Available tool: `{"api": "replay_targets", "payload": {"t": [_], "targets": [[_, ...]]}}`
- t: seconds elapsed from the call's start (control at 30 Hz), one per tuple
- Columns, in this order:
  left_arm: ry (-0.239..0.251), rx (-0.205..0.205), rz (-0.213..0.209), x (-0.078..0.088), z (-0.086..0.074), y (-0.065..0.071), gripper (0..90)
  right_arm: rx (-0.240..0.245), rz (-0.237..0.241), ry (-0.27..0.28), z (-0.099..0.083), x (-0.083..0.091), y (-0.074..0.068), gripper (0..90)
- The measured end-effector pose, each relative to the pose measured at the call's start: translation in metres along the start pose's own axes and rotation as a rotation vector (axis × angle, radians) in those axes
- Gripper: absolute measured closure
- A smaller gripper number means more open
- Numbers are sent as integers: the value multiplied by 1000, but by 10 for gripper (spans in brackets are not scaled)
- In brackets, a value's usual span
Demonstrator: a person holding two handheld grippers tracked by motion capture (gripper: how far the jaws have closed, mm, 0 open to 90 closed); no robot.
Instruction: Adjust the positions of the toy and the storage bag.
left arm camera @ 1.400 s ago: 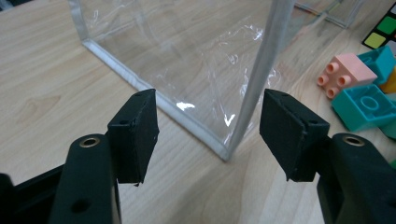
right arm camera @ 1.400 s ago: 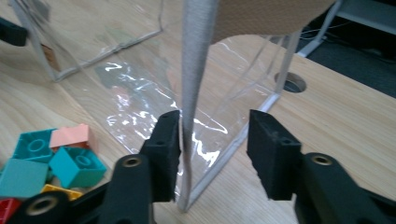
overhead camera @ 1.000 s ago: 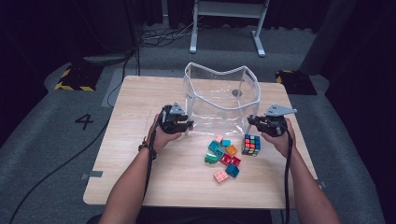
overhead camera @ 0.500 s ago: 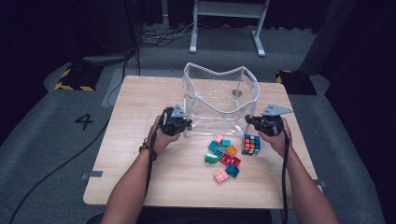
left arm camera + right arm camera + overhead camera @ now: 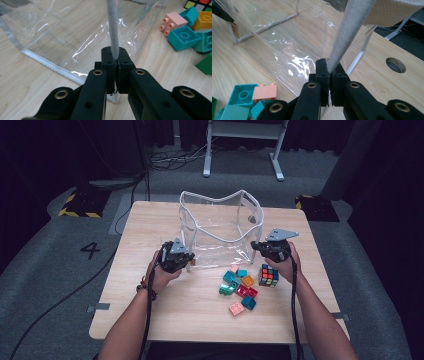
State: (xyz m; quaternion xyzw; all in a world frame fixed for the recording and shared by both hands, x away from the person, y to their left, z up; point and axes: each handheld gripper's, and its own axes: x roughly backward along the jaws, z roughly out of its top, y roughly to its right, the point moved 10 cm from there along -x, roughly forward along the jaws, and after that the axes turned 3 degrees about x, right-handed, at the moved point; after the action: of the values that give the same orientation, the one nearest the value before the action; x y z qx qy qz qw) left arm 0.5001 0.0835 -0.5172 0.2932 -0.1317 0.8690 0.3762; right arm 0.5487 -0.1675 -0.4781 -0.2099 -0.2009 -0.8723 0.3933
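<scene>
A clear plastic bag (image 5: 220,227) with white trim stands open on the wooden table (image 5: 145,225). My left gripper (image 5: 189,262) is shut on the trim at the bag's front left corner. In the left gripper view the white trim (image 5: 112,25) rises from between the closed jaws of the left gripper (image 5: 116,58). My right gripper (image 5: 253,245) is shut on the trim at the bag's front right corner. The trim (image 5: 348,32) runs up from the right gripper (image 5: 329,66) there. In front of the bag lie several coloured blocks (image 5: 239,287) and a Rubik's cube (image 5: 268,275).
The blocks (image 5: 183,35) lie close to the bag's front wall, between my two hands. A round hole (image 5: 395,65) is cut in the table behind the bag. A metal stand (image 5: 245,135) and cables are on the floor beyond the table.
Both hands have moved left and slightly toward the person, and the bag has shifted left with them. The blocks and cube have stayed in place.
</scene>
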Motion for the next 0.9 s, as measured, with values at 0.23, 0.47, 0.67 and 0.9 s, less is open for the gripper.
{"api": "replay_targets", "payload": {"t": [0.23, 0.47, 0.67, 0.9], "targets": [[15, -15, -30, 7, -6, 18, 870, 7, 8, 2, -4, 9, -6, 870], [28, -11, -42, 12, -10, 26, 870, 17, 20, 3, -8, 17, -14, 870], [21, -8, -67, 17, -15, 34, 869, 30, 34, 4, -11, 26, -23, 870], [19, -25, -72, 24, -20, 41, 869, 29, 65, 20, -16, 38, -36, 868]]}}
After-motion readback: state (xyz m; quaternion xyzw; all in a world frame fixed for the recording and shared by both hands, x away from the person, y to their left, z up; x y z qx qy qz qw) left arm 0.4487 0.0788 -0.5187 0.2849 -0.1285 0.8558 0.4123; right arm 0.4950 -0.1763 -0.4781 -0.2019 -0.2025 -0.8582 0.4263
